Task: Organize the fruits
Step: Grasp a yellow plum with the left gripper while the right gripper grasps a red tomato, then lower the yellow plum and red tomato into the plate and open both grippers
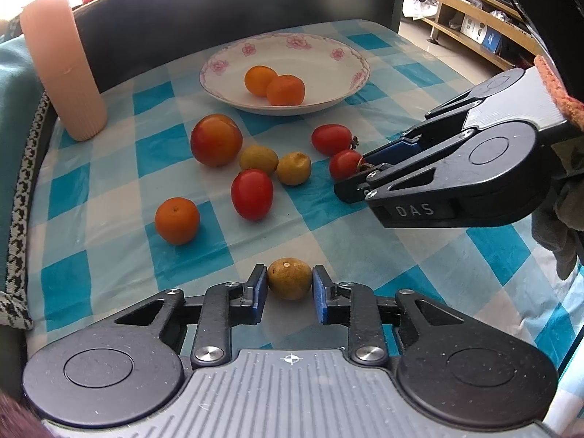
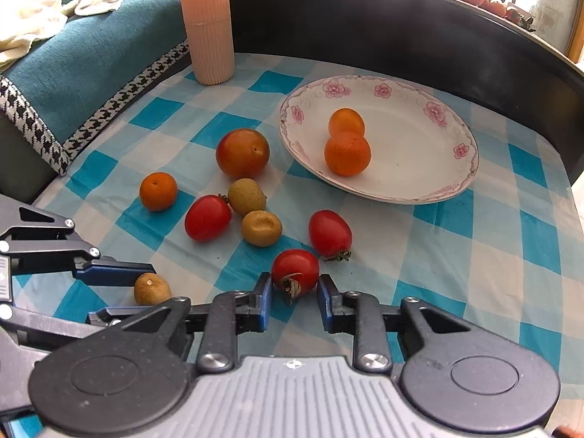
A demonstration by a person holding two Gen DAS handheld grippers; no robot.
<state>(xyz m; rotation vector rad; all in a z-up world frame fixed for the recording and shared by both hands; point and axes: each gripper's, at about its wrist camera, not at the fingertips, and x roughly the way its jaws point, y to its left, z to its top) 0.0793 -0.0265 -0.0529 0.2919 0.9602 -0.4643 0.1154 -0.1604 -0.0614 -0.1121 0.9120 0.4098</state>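
Note:
My left gripper (image 1: 288,286) is shut on a brown-yellow round fruit (image 1: 289,283) that rests on the blue checked cloth, a blue pad against each side. My right gripper (image 2: 295,292) is shut on a small red tomato (image 2: 295,269) with a dry stem, also on the cloth. In the left wrist view the right gripper (image 1: 352,173) comes in from the right onto that tomato (image 1: 343,163). The white flowered plate (image 1: 328,58) at the back holds two oranges (image 1: 285,90). Loose on the cloth lie an orange (image 1: 177,221), two more tomatoes (image 1: 252,194), two brown-yellow fruits (image 1: 294,168) and a larger red-orange fruit (image 1: 216,139).
A tall pink ribbed cylinder (image 1: 64,65) stands at the back left corner of the table. A dark raised rim (image 1: 237,3) runs behind the plate. A teal cloth with a houndstooth border (image 2: 73,54) lies off the left edge. Wooden shelves (image 1: 474,25) stand beyond the right side.

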